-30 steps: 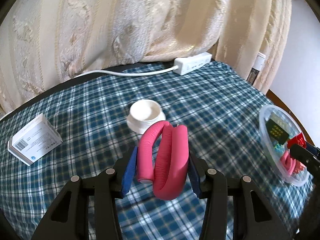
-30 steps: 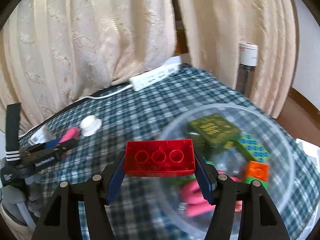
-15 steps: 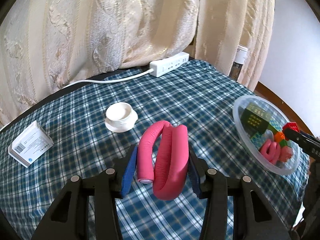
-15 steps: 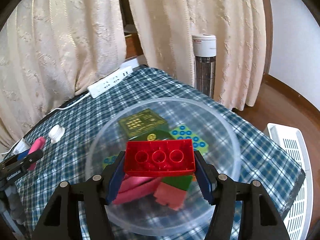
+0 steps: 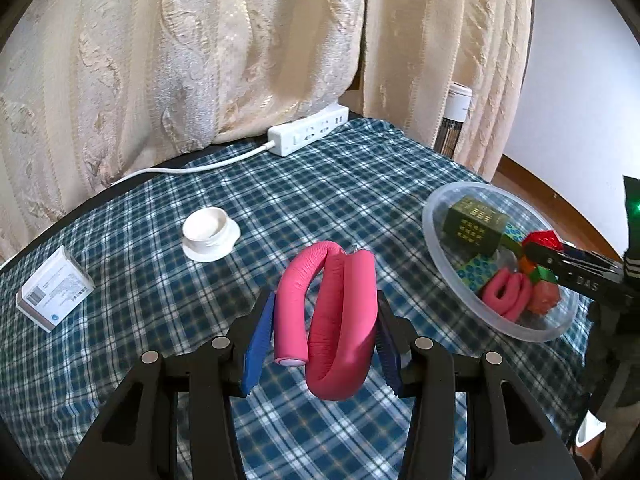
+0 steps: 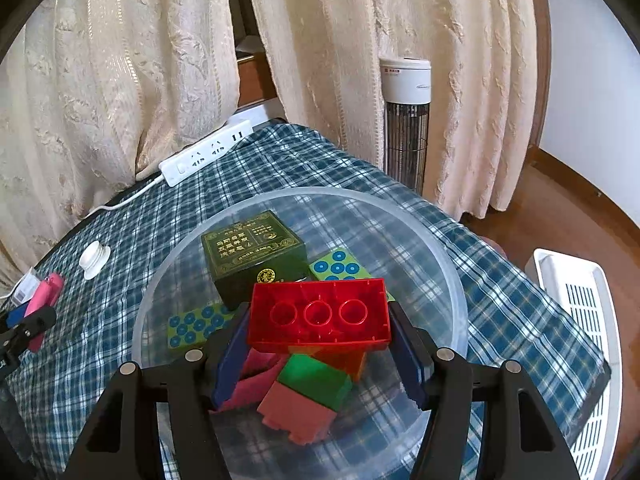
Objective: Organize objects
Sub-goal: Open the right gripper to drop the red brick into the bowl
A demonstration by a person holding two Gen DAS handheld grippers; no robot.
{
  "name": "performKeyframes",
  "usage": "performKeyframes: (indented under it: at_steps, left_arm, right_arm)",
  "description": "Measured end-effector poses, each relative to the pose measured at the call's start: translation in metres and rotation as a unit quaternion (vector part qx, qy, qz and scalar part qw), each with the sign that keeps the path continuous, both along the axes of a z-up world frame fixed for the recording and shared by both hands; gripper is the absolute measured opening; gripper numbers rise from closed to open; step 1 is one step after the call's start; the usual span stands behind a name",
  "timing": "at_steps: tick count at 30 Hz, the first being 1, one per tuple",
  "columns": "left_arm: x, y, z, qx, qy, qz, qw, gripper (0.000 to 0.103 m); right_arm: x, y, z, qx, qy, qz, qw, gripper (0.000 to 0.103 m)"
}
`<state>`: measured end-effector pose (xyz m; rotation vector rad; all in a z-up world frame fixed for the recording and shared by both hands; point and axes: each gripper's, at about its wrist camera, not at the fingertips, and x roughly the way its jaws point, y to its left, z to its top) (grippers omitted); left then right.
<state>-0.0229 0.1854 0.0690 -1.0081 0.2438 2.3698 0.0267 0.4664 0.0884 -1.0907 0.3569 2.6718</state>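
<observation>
A red brick (image 6: 319, 316) is clamped in the right gripper (image 6: 320, 350) above the clear bowl (image 6: 452, 280), while a folded pink foam roller (image 5: 332, 316) is gripped by the left gripper (image 5: 322, 344) over the worktop (image 5: 160, 280).

1. Soft daylight comes through the cream patterned curtains (image 5: 224, 60) behind my tabletop, so both views are bright and even.
2. Shadows under the clear round plastic bowl (image 6: 448, 280) and the white ceramic cup (image 5: 210, 232) are faint.
3. Fisheye bending curves the edges, and the corners go black.
4. Everything looks sharp, with no motion blur.
</observation>
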Motion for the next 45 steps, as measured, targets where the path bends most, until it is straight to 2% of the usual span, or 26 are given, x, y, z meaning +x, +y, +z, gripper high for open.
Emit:
performKeyframes:
  at_steps: [18, 22, 24, 45]
  left_arm:
    - [0.017, 0.031, 0.006, -0.010, 0.005, -0.026, 0.9996, 0.049]
    - [0.019, 0.039, 0.006, -0.011, 0.005, -0.033, 0.9994, 0.049]
    - [0.021, 0.044, 0.006, -0.012, 0.004, -0.037, 0.9992, 0.049]
    - [0.024, 0.118, -0.011, -0.039, -0.020, -0.084, 0.9955, 0.049]
  right_arm:
    - [-0.031, 0.003, -0.006, 0.008, -0.013, 0.032, 0.999, 0.068]
    - [-0.026, 0.011, -0.006, -0.011, -0.008, 0.027, 1.000, 0.069]
    - [-0.022, 0.014, -0.004, -0.017, -0.002, 0.024, 1.000, 0.073]
    - [0.041, 0.034, 0.017, -0.031, 0.082, 0.011, 0.996, 0.073]
